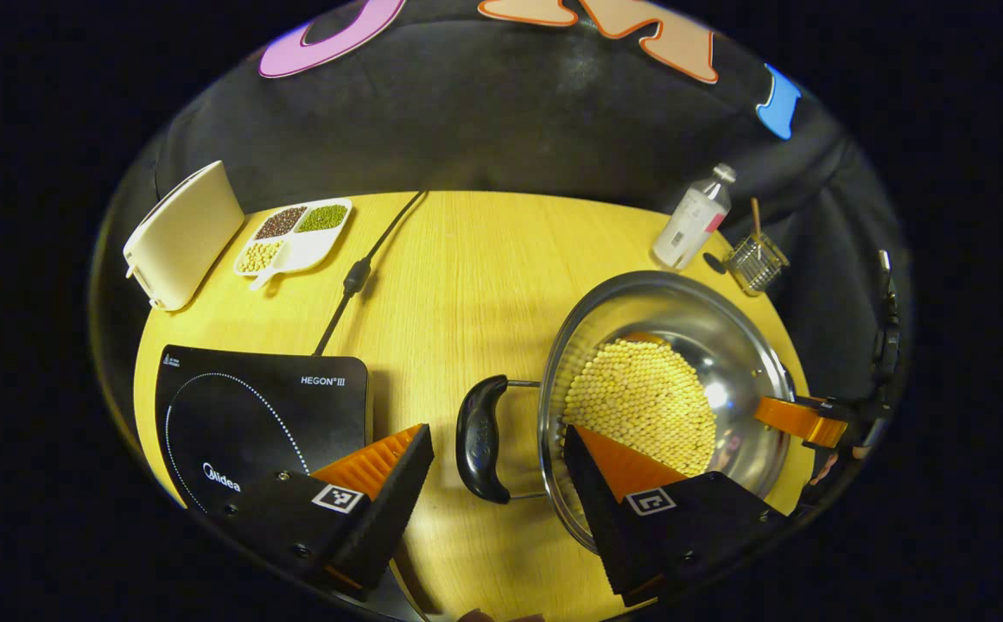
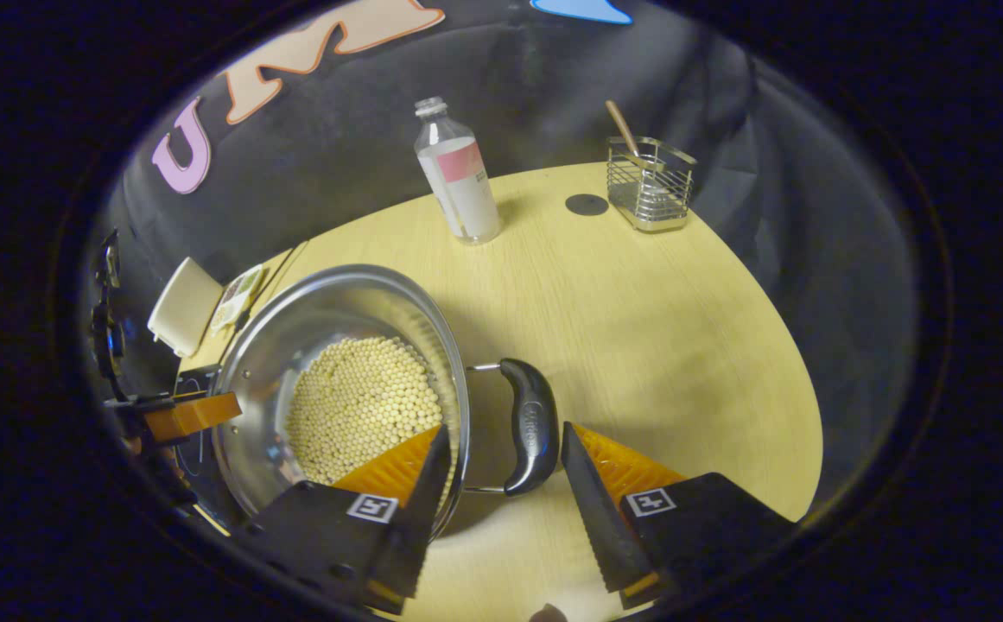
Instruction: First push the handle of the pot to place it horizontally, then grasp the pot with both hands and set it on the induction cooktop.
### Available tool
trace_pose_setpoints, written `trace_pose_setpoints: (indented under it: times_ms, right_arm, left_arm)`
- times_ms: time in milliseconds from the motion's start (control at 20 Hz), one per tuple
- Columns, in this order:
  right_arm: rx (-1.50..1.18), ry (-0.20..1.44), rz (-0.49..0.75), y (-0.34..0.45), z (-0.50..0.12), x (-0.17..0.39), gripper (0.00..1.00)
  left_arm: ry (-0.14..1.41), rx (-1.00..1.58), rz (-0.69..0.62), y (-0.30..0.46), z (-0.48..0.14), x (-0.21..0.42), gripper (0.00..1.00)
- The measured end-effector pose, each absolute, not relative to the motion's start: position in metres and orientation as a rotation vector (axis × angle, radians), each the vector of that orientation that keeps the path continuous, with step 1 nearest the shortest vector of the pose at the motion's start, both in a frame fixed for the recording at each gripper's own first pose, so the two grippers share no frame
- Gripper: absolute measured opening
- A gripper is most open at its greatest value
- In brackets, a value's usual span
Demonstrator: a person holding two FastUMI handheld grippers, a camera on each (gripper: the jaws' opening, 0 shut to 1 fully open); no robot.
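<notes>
A steel pot [image 1: 708,337] half full of pale soybeans [image 1: 639,402] stands on the yellow table, right of the black induction cooktop [image 1: 242,415]. My left gripper [image 1: 497,453] is open around the pot's black left handle [image 1: 482,439], one finger outside it and the other over the rim. In the right gripper view the pot [image 2: 311,320] lies to the left. My right gripper [image 2: 501,453] is open around the other black handle [image 2: 529,428], with one finger over the beans [image 2: 363,397]. Both handles stick out level. Each gripper sees the other across the pot.
A white appliance [image 1: 181,233], a divided dish of beans [image 1: 294,238] and the cooktop's cable [image 1: 363,268] sit at the back left. A clear bottle [image 2: 460,173], a wire basket [image 2: 650,186] and a dark disc [image 2: 586,205] stand behind the pot. Bare table lies between cooktop and pot.
</notes>
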State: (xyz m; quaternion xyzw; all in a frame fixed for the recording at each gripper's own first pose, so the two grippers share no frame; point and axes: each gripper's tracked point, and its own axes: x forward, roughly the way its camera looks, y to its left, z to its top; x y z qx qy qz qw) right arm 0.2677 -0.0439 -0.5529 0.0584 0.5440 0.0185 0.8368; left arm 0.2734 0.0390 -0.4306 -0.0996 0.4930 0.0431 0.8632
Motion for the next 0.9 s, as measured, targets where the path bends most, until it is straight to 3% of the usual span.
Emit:
trace_pose_setpoints:
  times_ms: [50,200,300,500,900]
  right_arm:
    - [0.117,1.157,0.031,-0.044,-0.557,0.269,0.67]
    - [0.127,1.167,0.022,-0.04,-0.564,0.27,0.68]
    - [0.128,1.16,0.013,-0.042,-0.56,0.269,0.59]
    - [0.153,1.168,0.012,-0.038,-0.566,0.27,0.41]
    - [0.16,1.13,0.056,-0.025,-0.519,0.234,0.4]
  left_arm:
    - [1.051,-0.206,0.098,0.04,-0.437,0.273,0.94]
    - [1.087,-0.257,0.113,0.033,-0.449,0.271,0.83]
    - [1.067,-0.272,0.123,0.033,-0.451,0.277,0.64]
    - [1.104,-0.301,0.132,0.029,-0.449,0.265,0.6]
    - [1.059,-0.317,0.165,0.035,-0.408,0.225,0.57]
